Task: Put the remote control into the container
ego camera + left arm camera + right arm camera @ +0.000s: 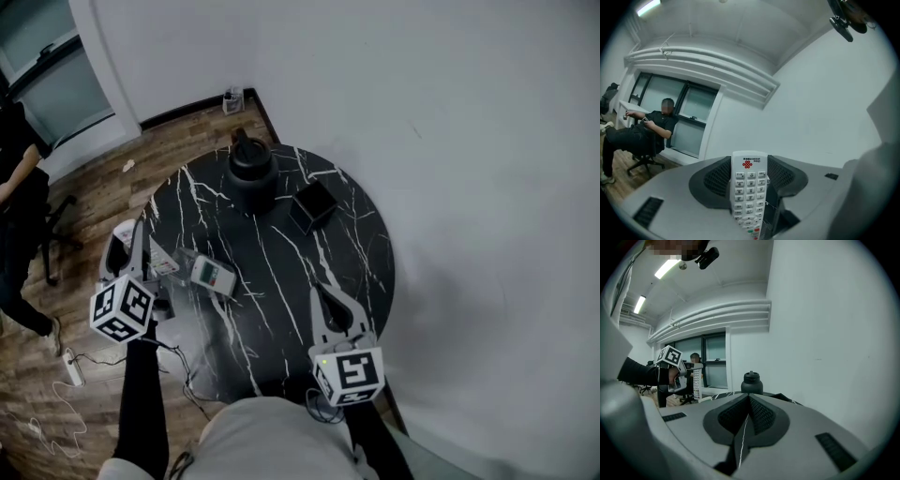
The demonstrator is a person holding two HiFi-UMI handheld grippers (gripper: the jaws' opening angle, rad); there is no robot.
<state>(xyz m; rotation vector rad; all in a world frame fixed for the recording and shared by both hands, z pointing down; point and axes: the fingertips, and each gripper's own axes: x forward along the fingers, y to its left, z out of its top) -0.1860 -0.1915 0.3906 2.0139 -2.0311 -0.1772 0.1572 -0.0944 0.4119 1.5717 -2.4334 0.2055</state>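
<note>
Remote control (749,192) held upright in the left gripper (750,174), fingers spread partway and pressing on its narrow sides, above the left edge of the surface (281,281). Container (314,204) at the far side, well apart, just right of a black jug (251,173). Right gripper (747,416) at the near edge, fingers fully together, empty. Likely hazards: remote pivoting or slipping in so slim a grip; its end catching the container's rim; jug knocked in passing.
</note>
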